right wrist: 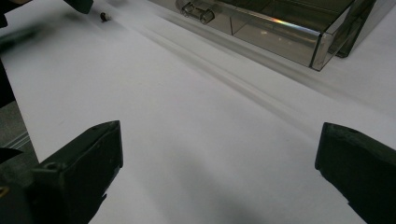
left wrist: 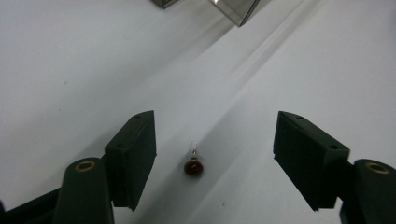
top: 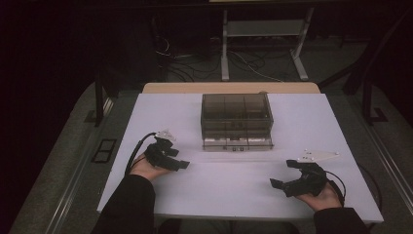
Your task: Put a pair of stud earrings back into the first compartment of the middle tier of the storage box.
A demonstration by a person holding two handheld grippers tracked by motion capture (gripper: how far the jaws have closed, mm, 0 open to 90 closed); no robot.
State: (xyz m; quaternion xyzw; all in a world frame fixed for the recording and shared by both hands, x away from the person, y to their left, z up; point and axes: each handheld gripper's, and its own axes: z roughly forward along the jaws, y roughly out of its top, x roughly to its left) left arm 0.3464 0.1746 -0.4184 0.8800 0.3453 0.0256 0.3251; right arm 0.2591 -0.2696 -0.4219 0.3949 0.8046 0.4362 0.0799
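Left gripper view, bottom of frame: the left gripper (left wrist: 215, 161) has both black jaws well apart, part-open. A tiny bulb (left wrist: 194, 164) with a dark reddish globe and a glinting tip lies on the white table (left wrist: 70, 56) in the gap between them; neither pad touches it. It sits nearer the jaw at lower left of the frame than the one at lower right. Top edge of that frame, centre: two corners of the clear box (left wrist: 236, 9), well beyond the bulb.

Right gripper view: the right gripper (right wrist: 219, 172) has its jaws wide, at the lower left and lower right corners, with bare table between them. In the upper left of that frame a small dark speck lies on the table just beside the other gripper's tip, probably the same bulb, too small to be sure. Upper right: the smoky transparent organizer box with a latch on its front wall.

High view, bottom: dark sleeves and hands enter from the lower edge. The left gripper is at lower left, tips pointing toward frame centre; the right gripper is at lower right, tips pointing left. Both are low over the table, well apart. The compartment box stands at centre, beyond both grippers. Behind the table, upper part of the frame: dim floor, cables (top: 243, 63) and a metal stand's legs (top: 225, 53).
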